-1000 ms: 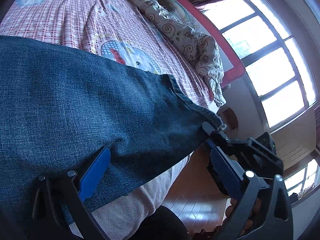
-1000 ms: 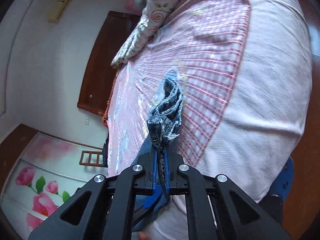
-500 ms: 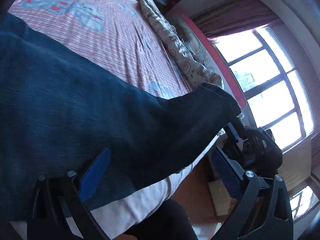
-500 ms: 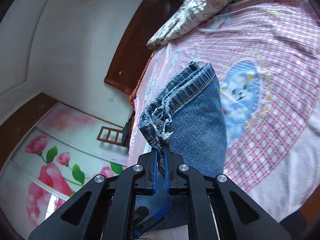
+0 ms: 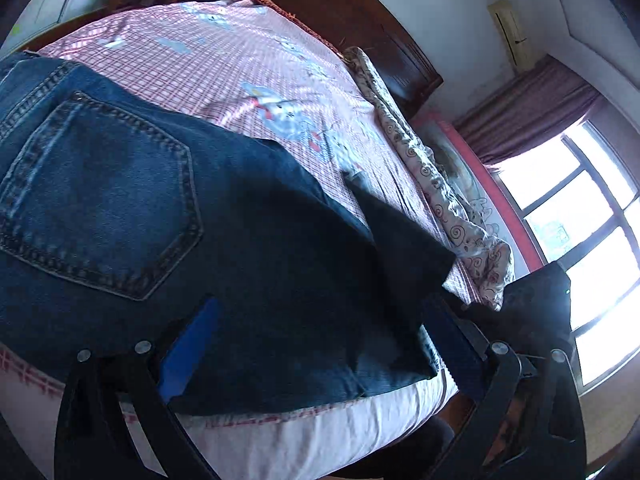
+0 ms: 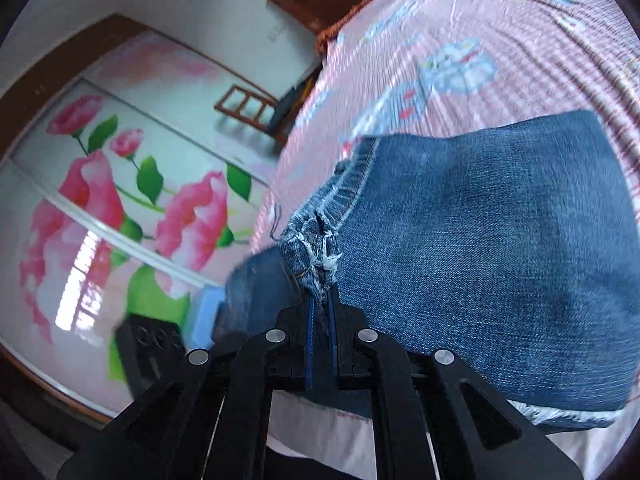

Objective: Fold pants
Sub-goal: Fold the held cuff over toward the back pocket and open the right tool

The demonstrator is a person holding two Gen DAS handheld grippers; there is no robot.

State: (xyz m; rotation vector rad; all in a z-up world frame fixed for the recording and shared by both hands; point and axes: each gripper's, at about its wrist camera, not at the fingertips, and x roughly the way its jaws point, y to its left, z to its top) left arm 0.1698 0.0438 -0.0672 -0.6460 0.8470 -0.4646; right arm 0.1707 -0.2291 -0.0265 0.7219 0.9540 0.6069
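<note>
Jeans (image 5: pixel 260 264) cut off at left edge

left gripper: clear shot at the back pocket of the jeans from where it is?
Probably yes. The left gripper has its jaws open and empty, and the back pocket lies face up on the jeans just ahead of it, uncovered. The right gripper, clamped on the hem, sits off to the side.

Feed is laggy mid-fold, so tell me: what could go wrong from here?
1. The right claw pinches only the frayed hem; a tug could slip it out.
2. The left claw is open with nothing pinned, so the jeans may drag.
3. The jeans lie near the bed edge and may slide off.
</note>
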